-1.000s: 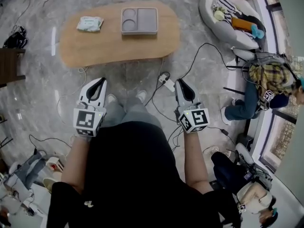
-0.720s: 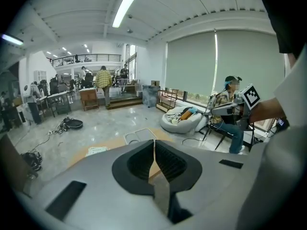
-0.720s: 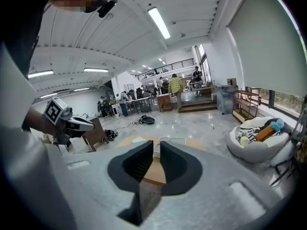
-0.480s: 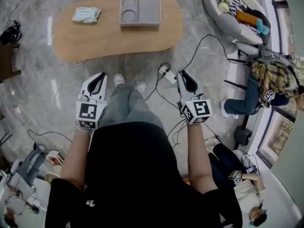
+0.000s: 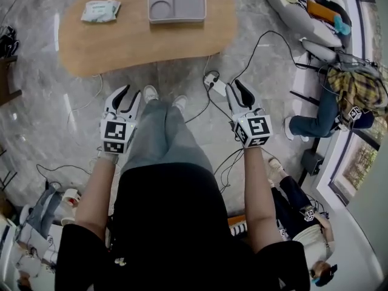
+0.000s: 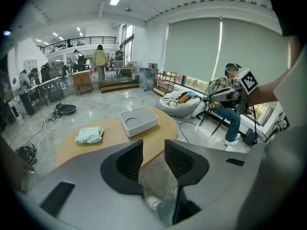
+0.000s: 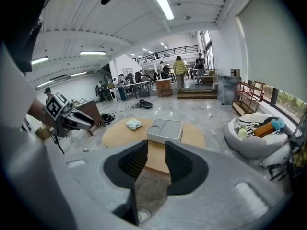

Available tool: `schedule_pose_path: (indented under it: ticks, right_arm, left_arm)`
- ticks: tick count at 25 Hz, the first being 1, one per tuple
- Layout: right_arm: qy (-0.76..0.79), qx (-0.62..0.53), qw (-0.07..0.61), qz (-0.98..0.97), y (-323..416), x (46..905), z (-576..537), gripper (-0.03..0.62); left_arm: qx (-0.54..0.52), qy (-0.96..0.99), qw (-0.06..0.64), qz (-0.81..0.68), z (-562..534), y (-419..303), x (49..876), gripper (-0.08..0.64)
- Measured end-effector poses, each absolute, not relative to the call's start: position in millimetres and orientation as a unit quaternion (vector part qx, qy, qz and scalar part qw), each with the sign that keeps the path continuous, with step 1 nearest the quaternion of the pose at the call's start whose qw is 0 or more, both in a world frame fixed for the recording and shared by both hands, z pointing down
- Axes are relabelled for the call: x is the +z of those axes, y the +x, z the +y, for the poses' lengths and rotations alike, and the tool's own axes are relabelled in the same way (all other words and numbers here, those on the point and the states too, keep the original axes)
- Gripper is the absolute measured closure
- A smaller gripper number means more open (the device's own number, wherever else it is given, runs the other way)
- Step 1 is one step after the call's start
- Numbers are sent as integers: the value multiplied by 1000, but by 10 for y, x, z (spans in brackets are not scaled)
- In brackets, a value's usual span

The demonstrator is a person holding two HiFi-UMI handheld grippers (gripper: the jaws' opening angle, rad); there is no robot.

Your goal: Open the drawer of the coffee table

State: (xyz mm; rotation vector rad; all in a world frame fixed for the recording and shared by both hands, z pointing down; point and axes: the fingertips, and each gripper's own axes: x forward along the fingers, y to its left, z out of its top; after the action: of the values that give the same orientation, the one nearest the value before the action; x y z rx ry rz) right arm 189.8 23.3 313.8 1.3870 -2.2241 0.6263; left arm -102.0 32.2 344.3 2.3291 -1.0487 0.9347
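The oval pale-wood coffee table [image 5: 133, 41] sat at upper centre, well apart from both tools. Its drawer was not in sight, so nothing was begun. Below it, left gripper [image 5: 125, 94] and right gripper [image 5: 237, 90] had just been spreading their jaws, nothing between them.

This is an open-plan office hall, with far desks [image 7: 152, 87] and people [image 7: 180, 71], a mezzanine railing [image 7: 165, 53], strip lights [image 7: 162, 3] and a marble floor [image 7: 192, 107].
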Motion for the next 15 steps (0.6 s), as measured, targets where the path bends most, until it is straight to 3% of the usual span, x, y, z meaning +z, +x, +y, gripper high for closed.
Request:
schedule_pose_path:
  ticks: [15]
  right_arm:
    - [473, 247, 302, -790, 2053, 4442, 87, 340]
  left_arm:
    - [385, 810, 249, -365, 275, -1056, 4914, 347]
